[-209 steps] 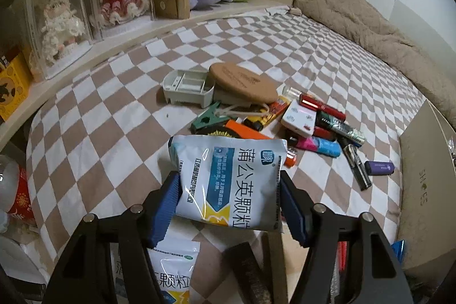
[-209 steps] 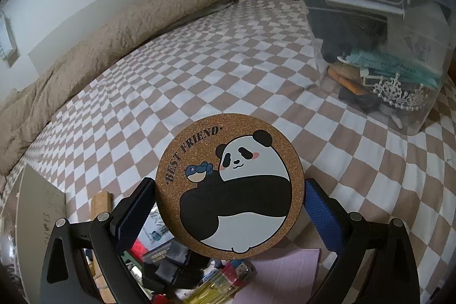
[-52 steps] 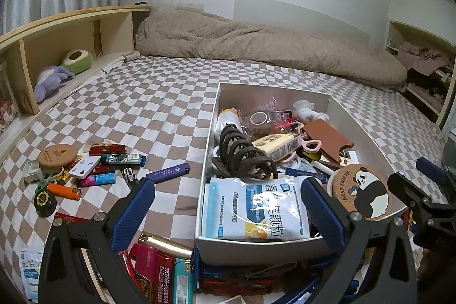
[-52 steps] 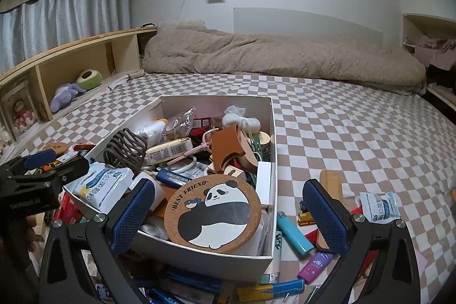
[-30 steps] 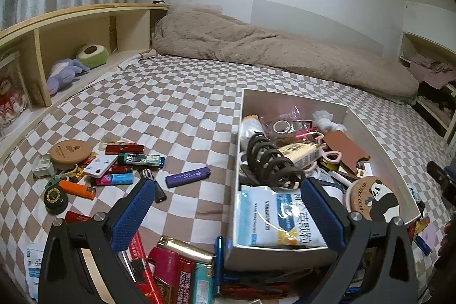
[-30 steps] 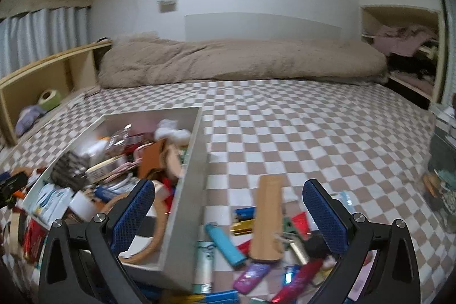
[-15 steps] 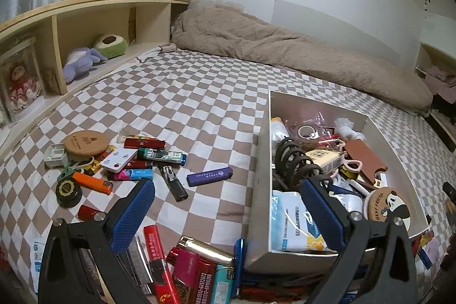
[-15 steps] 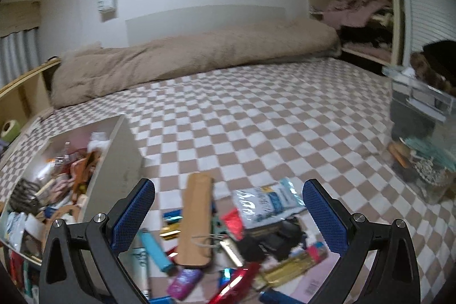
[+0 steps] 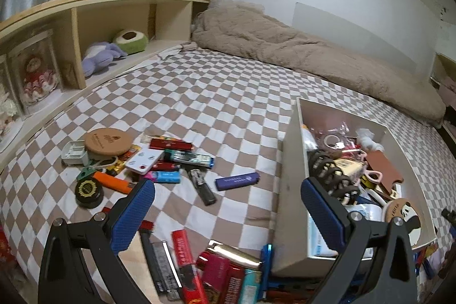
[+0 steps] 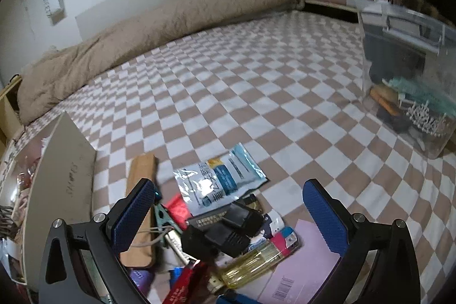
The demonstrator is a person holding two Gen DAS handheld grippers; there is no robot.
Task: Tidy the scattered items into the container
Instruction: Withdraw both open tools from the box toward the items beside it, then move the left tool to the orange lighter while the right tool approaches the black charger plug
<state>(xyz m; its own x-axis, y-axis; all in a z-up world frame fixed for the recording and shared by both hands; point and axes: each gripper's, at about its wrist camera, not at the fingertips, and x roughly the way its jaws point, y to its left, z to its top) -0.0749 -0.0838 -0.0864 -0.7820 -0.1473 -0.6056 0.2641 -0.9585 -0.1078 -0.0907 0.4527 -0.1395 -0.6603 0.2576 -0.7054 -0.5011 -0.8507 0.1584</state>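
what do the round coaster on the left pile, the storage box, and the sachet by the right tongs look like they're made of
Round coaster: probably cork, matte tan with a speckled grain and a dark printed mark.
Storage box: likely cardboard or thin board, a dull grey-beige wall with a plain cut edge; hard to be sure.
Sachet: glossy plastic or foil laminate, judging by its crinkles and bright glare patch.

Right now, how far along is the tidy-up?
Partly done. The box already holds the panda coaster, a medicine sachet and more. Nothing is in hand: the left gripper and right gripper are open. Left: the lighter pile, purple lighter, and the loose sachet with its clutter.
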